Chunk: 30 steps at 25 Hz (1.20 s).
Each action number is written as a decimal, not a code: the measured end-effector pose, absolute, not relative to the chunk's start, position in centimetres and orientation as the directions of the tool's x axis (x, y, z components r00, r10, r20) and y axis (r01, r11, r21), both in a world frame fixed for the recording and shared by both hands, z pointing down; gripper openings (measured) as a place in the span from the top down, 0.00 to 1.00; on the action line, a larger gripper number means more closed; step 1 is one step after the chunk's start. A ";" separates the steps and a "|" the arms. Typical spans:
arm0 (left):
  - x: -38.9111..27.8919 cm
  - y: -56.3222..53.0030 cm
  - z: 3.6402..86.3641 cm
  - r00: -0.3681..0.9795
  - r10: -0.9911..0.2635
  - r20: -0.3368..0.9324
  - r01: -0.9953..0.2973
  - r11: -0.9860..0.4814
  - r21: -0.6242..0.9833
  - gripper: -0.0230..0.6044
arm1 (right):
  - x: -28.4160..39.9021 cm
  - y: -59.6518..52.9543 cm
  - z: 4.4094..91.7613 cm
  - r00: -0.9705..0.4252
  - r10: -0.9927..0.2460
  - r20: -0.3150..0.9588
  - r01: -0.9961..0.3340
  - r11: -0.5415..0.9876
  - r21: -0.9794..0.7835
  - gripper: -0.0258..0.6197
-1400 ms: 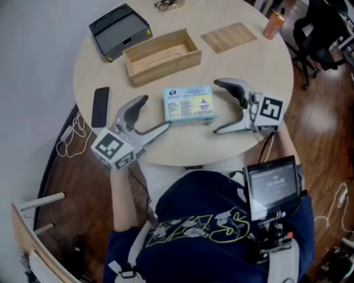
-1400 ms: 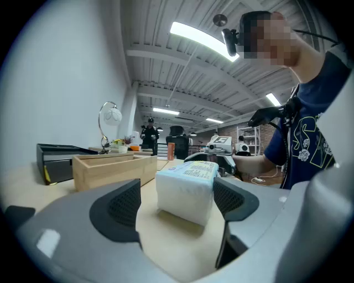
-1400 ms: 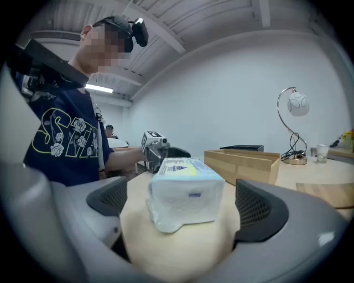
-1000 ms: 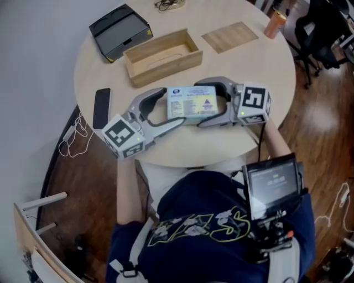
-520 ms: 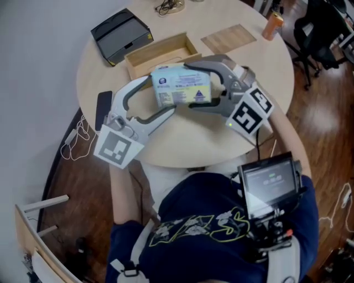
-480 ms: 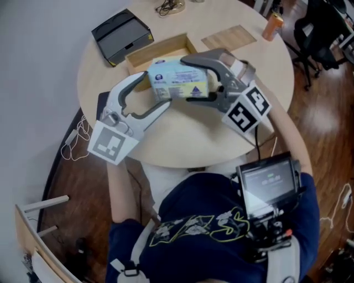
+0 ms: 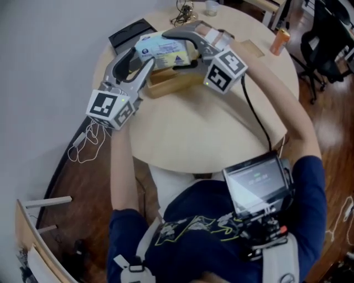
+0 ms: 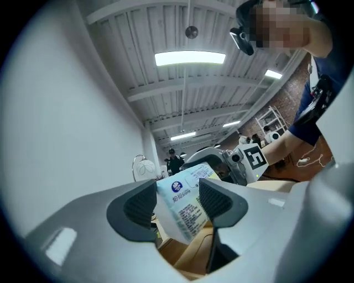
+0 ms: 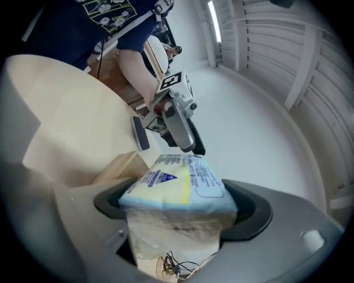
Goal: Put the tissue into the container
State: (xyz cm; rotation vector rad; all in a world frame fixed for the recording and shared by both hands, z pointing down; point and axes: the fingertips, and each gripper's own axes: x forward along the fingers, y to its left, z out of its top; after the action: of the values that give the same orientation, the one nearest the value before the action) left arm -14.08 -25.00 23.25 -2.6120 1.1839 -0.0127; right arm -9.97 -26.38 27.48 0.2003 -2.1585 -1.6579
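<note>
The tissue pack (image 7: pixel 159 51), pale blue and yellow with print, hangs in the air over the wooden container (image 7: pixel 168 83) at the table's far side. My right gripper (image 7: pixel 171 50) is shut on the pack across its width; in the right gripper view the pack (image 9: pixel 177 185) fills the space between the pads of this gripper (image 9: pixel 180 207). My left gripper (image 7: pixel 139 58) comes from the left with its jaws closing on the pack's end. In the left gripper view the pack (image 8: pixel 188 215) sits between both pads of that gripper (image 8: pixel 178 202), touching them, with the container (image 8: pixel 193 251) below.
A black box (image 7: pixel 130 36) lies beside the container at the far left. A thin wooden board (image 7: pixel 251 47) and an orange can (image 7: pixel 279 41) sit at the far right, and a cable tangle (image 7: pixel 182 11) at the back. A dark phone (image 9: pixel 138 132) lies near the left edge.
Both grippers closed in on the pack, lifted it off the table's middle and carried it away from me to above the wooden container. The left jaws have narrowed onto its end.
</note>
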 end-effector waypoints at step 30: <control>-8.8 -14.3 27.7 0.830 -0.547 -0.111 -0.550 -0.835 0.007 0.96 | -0.9 -18.3 26.7 -0.968 -0.245 -0.053 -0.250 0.929 0.273 0.96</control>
State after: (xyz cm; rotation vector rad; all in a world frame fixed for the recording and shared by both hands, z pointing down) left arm -8.82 -14.35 27.65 -2.9808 0.8940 0.1687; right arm -0.88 -18.33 26.65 0.3989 -3.1029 -0.4421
